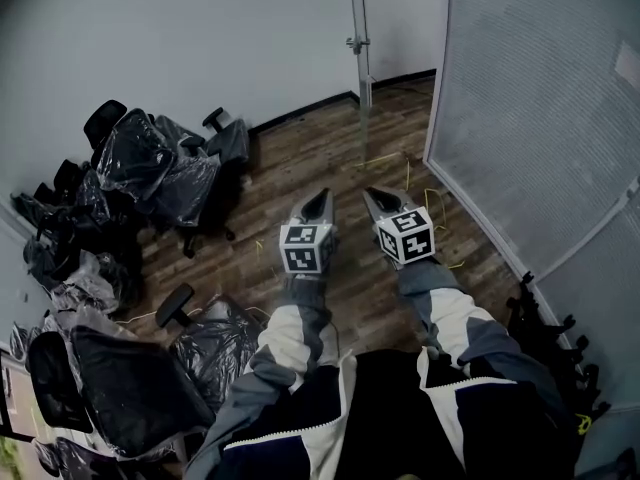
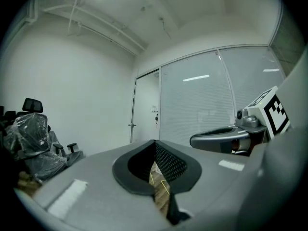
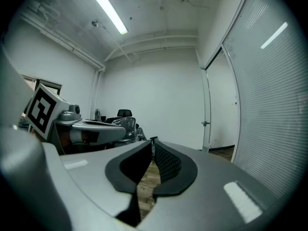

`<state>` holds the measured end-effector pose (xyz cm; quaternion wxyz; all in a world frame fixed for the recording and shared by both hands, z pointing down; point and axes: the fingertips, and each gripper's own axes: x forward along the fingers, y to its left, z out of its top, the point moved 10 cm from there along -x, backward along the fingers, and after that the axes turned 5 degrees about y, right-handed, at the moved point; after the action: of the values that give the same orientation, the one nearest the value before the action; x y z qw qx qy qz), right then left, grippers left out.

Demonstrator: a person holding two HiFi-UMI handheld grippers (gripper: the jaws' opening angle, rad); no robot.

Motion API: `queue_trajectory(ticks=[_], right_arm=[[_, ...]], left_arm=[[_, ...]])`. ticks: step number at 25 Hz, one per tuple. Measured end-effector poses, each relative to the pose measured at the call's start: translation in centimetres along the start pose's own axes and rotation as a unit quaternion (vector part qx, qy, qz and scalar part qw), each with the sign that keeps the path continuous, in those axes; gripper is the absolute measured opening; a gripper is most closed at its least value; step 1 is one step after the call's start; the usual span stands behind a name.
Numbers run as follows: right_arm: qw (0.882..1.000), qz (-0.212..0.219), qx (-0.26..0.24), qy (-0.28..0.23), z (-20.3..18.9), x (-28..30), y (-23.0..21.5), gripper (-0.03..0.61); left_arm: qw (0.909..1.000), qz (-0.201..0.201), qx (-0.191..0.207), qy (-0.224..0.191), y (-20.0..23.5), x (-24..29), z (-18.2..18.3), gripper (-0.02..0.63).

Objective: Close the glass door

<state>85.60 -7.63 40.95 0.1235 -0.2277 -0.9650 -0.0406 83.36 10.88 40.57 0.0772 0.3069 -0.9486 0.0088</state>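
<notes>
The left gripper (image 1: 318, 200) and the right gripper (image 1: 372, 196) hover side by side over the middle of the wooden floor (image 1: 330, 158), each with its jaws pressed together on nothing. Beyond them, at the floor's far edge, the glass door (image 1: 358, 28) stands just left of the frosted partition (image 1: 530, 88).

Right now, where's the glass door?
Head view, top centre: the glass door stands across the wood floor, left of the frosted partition, right of the wrapped chairs.
</notes>
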Motion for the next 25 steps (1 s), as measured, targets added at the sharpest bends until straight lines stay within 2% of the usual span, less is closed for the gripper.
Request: queue_trajectory(ticks=[12, 20, 25], right_arm=[[0.999, 0.029, -0.012, 0.013, -0.4, 3.7, 4.0, 0.003], [0.998, 0.058, -0.016, 0.013, 0.0, 7.0, 4.9, 0.003], [0.995, 0.093, -0.017, 0.004, 0.9, 10.6, 4.8, 0.003]], left_arm=[[0.9999, -0.004, -0.011, -0.010, 3.7, -2.2, -2.0, 0.000], [0.9994, 0.028, -0.018, -0.009, 6.7, -2.3, -2.5, 0.000], [0.9984, 0.053, -0.019, -0.001, 8.9, -1.0, -2.4, 0.000]])
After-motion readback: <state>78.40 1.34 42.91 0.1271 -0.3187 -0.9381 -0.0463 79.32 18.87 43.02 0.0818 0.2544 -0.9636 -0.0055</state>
